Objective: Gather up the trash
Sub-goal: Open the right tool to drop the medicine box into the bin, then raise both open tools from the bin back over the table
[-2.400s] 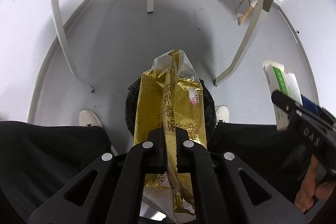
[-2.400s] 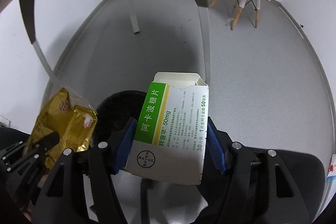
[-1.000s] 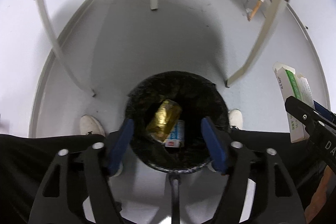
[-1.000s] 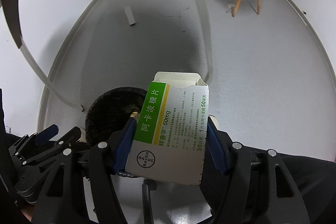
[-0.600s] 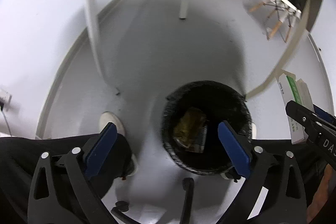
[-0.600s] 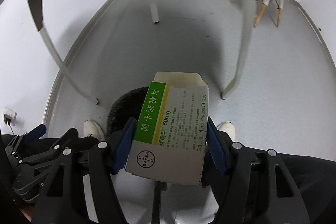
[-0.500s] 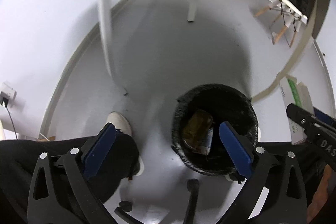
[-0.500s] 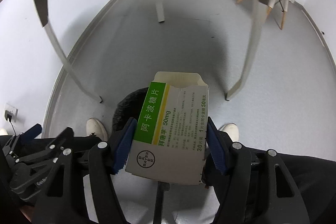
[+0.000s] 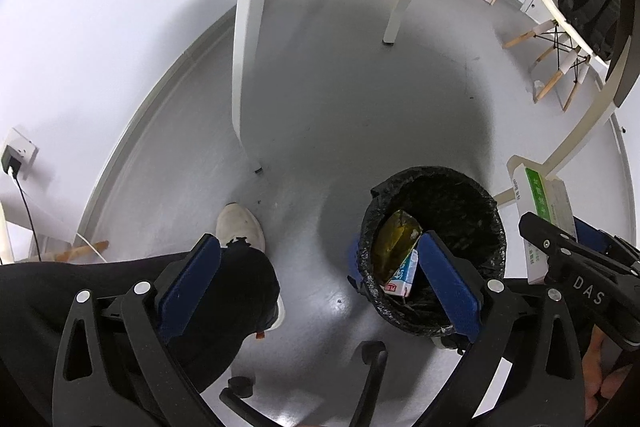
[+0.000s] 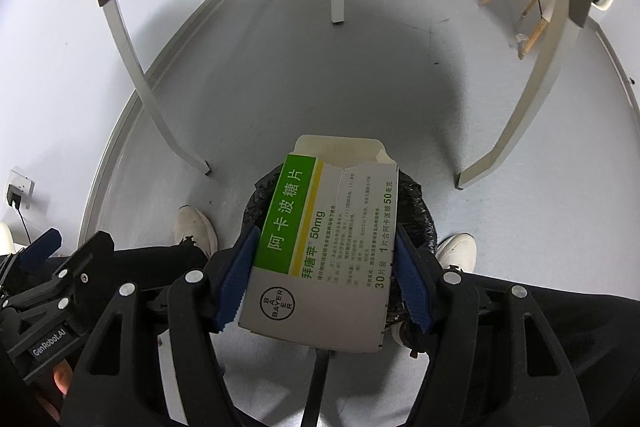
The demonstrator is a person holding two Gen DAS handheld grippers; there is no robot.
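Trouble may come at the drop: we hold the medicine box (image 10: 324, 247) clamped in our right gripper (image 10: 324, 279) over the lined bin (image 9: 434, 247); released off-centre, it could clip the rim. Our left gripper (image 9: 316, 287) gapes empty, the gold wrapper (image 9: 394, 243) already inside.

box (image 10: 326, 247) white with green band, yellow stripe; bin liner (image 9: 472, 203) black; wrapper (image 9: 394, 241) inside seemingly gold.

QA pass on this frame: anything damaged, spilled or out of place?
Only the medicine box in the right gripper: its top edge is torn and the end flap hangs open. No spill on the floor; the gold wrapper and small carton lie inside the bin.
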